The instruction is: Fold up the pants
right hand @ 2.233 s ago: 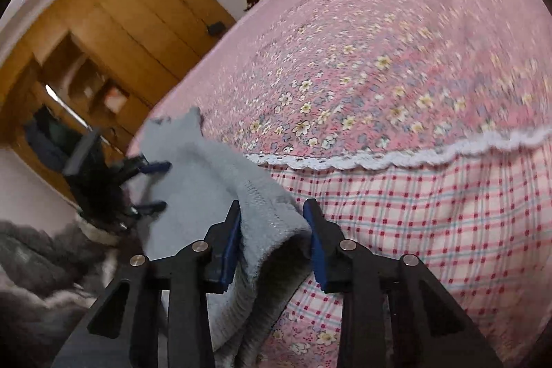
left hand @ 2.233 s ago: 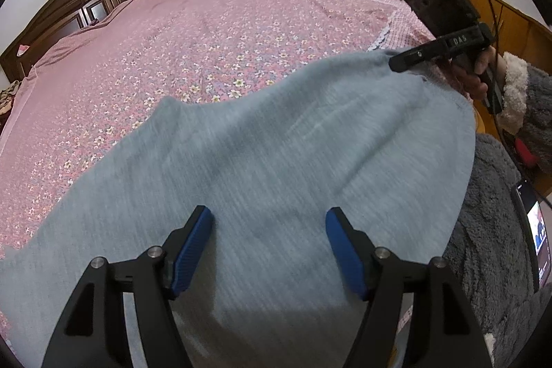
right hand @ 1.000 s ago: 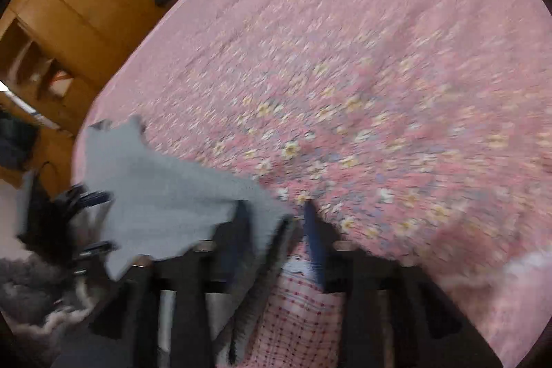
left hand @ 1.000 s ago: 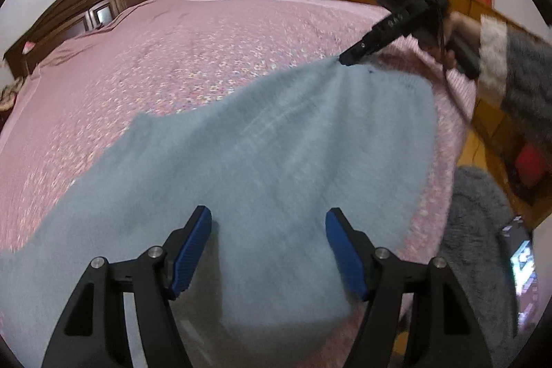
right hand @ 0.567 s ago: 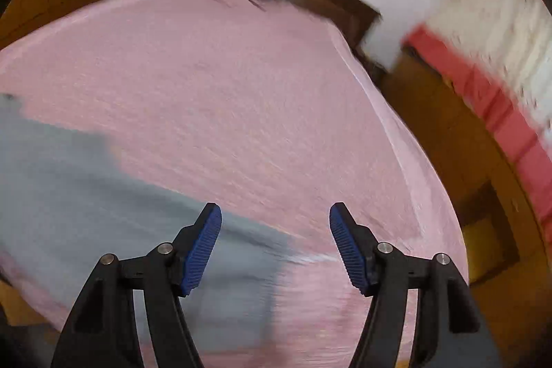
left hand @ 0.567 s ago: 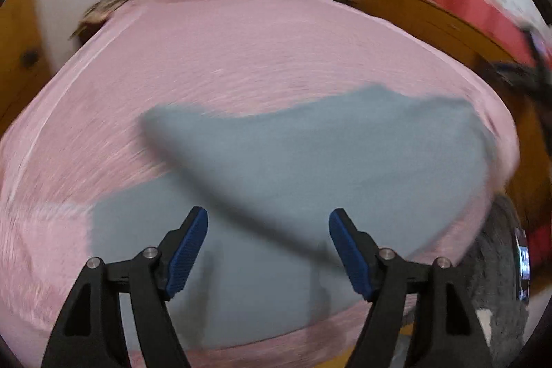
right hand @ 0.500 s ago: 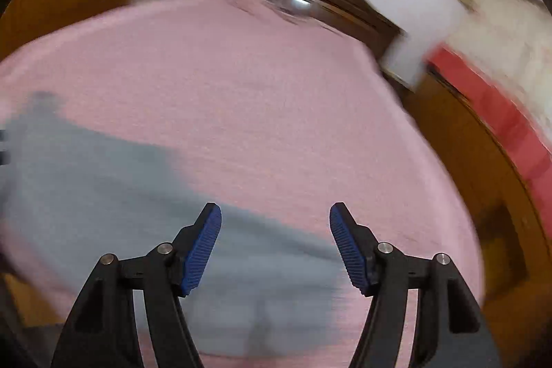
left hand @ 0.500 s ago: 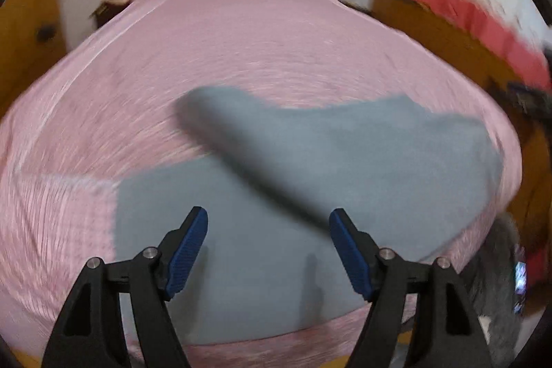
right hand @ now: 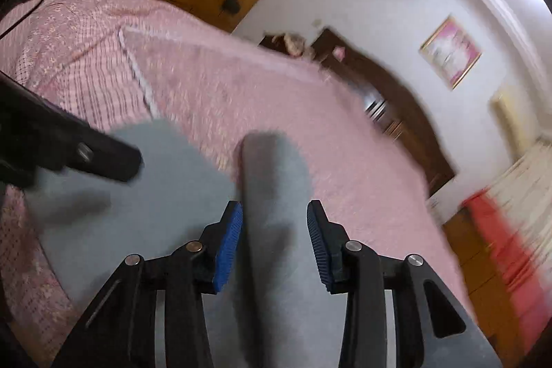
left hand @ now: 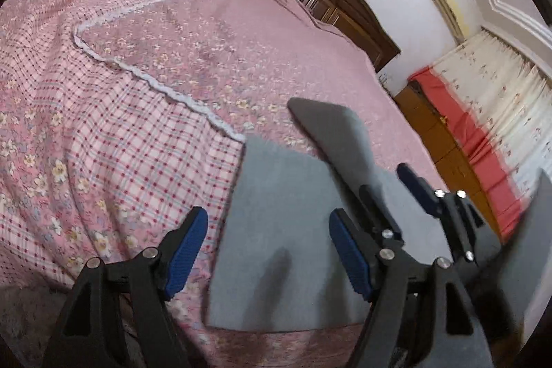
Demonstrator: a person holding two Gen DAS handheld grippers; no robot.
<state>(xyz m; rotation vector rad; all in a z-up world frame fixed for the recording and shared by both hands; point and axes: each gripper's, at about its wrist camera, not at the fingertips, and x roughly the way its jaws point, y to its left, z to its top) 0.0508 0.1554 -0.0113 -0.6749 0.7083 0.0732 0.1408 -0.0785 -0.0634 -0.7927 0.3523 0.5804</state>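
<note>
Left wrist view: your left claw (left hand: 267, 250) hangs spread and empty over the near edge of the grey pants (left hand: 286, 230) lying on the bed (left hand: 138, 85), with the right claw (left hand: 386, 192) just right of it; square it to that edge before you pinch. Right wrist view: your right claw (right hand: 274, 244) has just been closing around a raised grey fold, yet motion blur hides whether the pads (right hand: 227, 244) touch it, so seat the cloth deep.

No legible text or labels
</note>
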